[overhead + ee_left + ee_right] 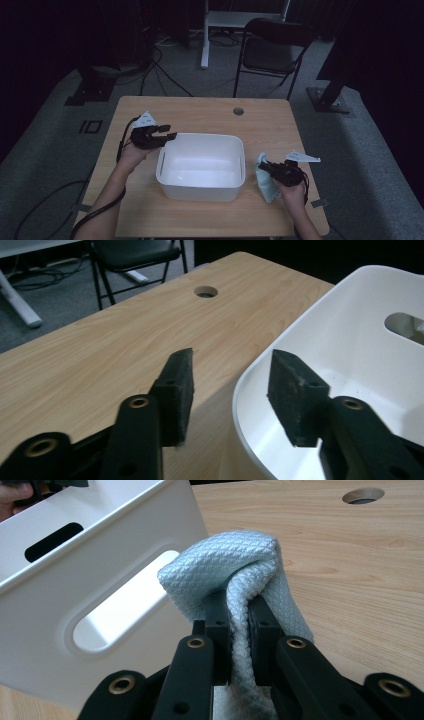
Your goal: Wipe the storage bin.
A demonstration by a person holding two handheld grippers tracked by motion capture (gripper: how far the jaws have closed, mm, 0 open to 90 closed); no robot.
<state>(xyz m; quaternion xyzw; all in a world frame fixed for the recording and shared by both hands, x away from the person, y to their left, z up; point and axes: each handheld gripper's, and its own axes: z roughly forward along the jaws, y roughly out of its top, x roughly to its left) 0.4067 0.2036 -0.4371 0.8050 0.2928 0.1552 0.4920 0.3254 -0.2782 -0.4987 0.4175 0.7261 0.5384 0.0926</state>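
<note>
Here, the right gripper (239,625) has its jaws pinched tight on a light blue cloth (235,565). The cloth bunches up over the jaws and hangs just beside the right end of a white tub (201,165), near its handle hole. The tub sits in the middle of a wooden table (210,112). The left gripper (231,395) is at the tub's left corner. Its jaws are partly open, one on each side of the rim, and are not touching it.
</note>
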